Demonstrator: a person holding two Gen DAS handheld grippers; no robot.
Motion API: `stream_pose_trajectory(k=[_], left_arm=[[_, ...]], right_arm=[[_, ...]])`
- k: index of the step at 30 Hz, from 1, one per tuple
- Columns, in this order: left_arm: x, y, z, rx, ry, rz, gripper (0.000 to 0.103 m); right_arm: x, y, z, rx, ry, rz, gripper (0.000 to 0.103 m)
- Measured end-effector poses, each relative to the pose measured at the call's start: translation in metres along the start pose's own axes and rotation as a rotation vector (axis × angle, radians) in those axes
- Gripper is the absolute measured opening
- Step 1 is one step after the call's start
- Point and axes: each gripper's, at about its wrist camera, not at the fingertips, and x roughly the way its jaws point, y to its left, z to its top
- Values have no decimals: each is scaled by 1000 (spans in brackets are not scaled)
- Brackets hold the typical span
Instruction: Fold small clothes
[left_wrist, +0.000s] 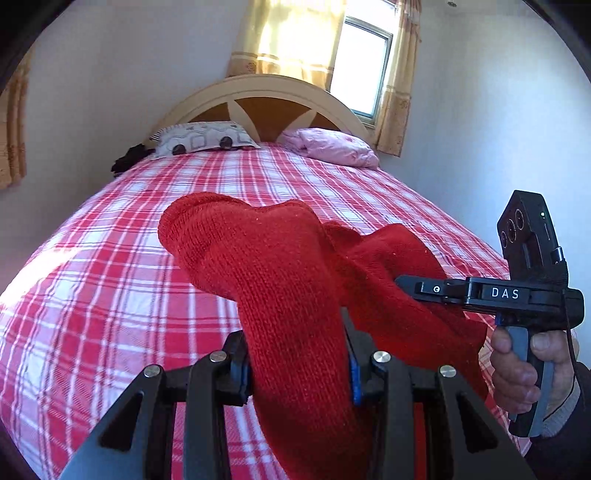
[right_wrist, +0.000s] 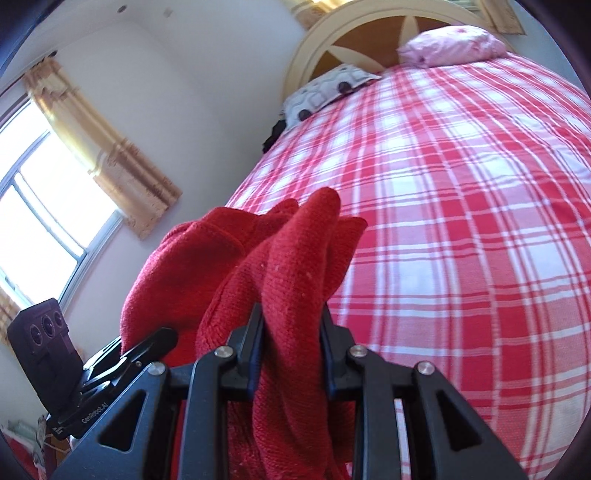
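Two claws grip one red knit garment (left_wrist: 280, 280) above a bed (left_wrist: 110, 295).

Left claw (left_wrist: 295, 363): the jaws are closed on a thick fold of the garment. The knit fills the gap between the blue-padded fingers (left_wrist: 354, 373) and rises ahead of them, blocking the middle of the left wrist view. To the right of this claw, the right claw (left_wrist: 402, 282) enters side-on, its tip buried in another bunch of the same garment. A bare hand (left_wrist: 517, 373) holds its grey handle further right.

Right claw (right_wrist: 291, 332): the jaws are closed on a twisted bunch of the garment (right_wrist: 288, 288), which stands up between the fingers and hides the near bed surface. To the left of this claw and slightly lower, the left claw (right_wrist: 147, 343) shows side-on, its tip against a rounded fold of the knit.

Surroundings, left wrist view, left to right: a dark bundle (left_wrist: 127, 160) lies at the far left edge of the bed, just beside a patterned pillow (left_wrist: 201, 138). A pink pillow (left_wrist: 332, 146) lies far ahead to the right. Both pillows rest against an arched cream headboard (left_wrist: 258, 96) with brown panels.

Surface: the bed carries a red and white check sheet (right_wrist: 461, 221), lying smooth under and ahead of both claws.

Room: pale walls (left_wrist: 110, 92); a bright window (left_wrist: 364, 66) with yellow curtains (left_wrist: 284, 37) is above the headboard. A second curtained window (right_wrist: 48, 221) stands left of the right claw.
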Motion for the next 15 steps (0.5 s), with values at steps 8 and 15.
stream_pose_trajectory(k=[8, 15], left_arm=[[-29, 39, -12, -60, -16, 54, 39], [-48, 70, -22, -110, -20, 97, 39]], right_arm=[[28, 47, -7, -67, 42, 53, 28], [56, 76, -12, -115, 81, 80, 28]])
